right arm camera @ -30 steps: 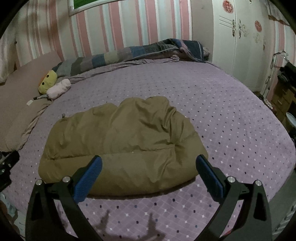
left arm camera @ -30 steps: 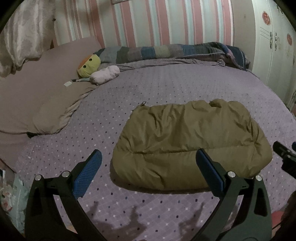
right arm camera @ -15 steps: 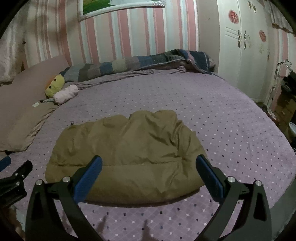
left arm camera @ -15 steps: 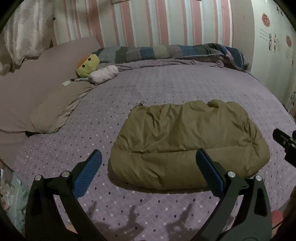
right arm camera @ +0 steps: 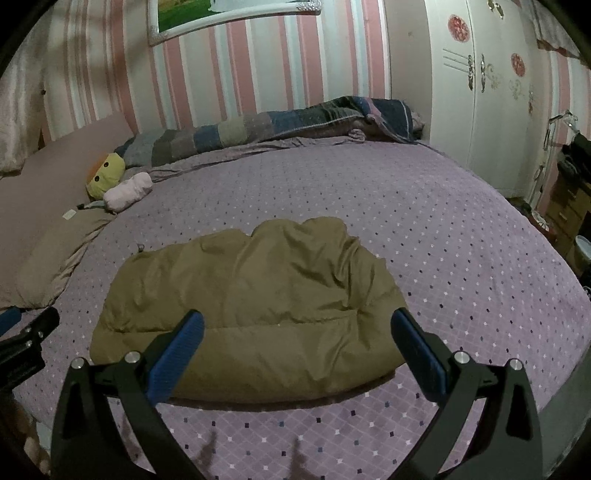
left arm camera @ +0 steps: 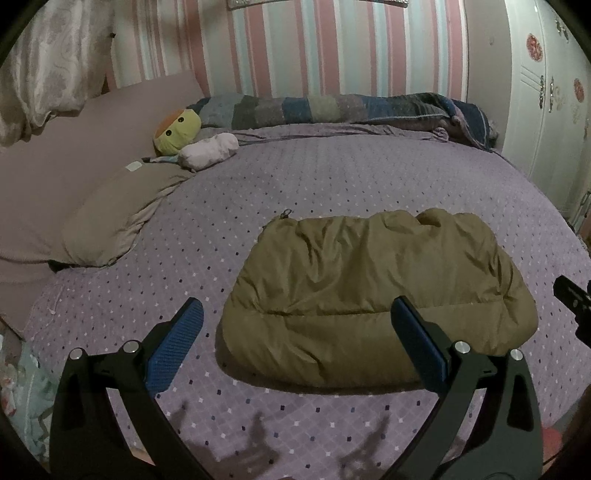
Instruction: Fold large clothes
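Purple dotted bed (left arm camera: 332, 177) carries my olive padded jacket (left arm camera: 373, 291) folded into a plump bundle — so left gripper (left arm camera: 295, 339) and right gripper (right arm camera: 295, 341) hover spread, holding nothing.

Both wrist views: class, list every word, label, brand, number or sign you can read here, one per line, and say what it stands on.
None can be read.
Small pale tag on the pillow: too small to show any print.
Red round ornaments on the wardrobe doors: patterns, no legible characters.
Framed picture on the striped wall: an image only.
Olive folded jacket: no label showing.
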`<state>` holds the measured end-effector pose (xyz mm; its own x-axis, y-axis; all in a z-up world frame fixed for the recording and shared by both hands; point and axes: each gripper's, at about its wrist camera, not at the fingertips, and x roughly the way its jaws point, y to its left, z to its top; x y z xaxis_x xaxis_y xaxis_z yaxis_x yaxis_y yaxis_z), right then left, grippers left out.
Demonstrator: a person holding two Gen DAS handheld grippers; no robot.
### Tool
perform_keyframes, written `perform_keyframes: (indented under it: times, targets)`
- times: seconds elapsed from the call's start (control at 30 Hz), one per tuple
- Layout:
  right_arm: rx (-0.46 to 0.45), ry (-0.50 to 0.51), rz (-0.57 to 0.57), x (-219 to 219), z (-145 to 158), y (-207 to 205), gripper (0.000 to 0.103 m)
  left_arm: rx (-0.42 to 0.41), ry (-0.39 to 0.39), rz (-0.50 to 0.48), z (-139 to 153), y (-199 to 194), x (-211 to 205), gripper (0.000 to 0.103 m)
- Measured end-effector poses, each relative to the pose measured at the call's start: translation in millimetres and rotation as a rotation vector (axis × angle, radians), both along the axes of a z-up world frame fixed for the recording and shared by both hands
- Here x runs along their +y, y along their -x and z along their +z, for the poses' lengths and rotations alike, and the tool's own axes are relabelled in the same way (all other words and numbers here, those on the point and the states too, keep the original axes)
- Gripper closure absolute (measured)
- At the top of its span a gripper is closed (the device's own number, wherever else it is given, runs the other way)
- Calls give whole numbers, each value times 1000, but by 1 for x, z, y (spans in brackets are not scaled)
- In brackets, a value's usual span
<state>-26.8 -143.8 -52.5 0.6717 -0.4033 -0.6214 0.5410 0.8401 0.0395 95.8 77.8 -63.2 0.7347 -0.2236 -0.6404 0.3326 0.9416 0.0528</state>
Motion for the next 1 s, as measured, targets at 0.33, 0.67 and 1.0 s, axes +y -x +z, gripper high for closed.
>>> perform_keyframes:
  times: [0.33,0.67,1.0]
  targets:
    - [-24,9,2,6,10,5,2,-16,28,1,10,-1,4,3]
    - [-20,28,2,9,15,6,2,-6,33,5,12,-2,7,3]
    - [-12,45,-6,12,18,6,2,-6,30,2,13,-3,6,3]
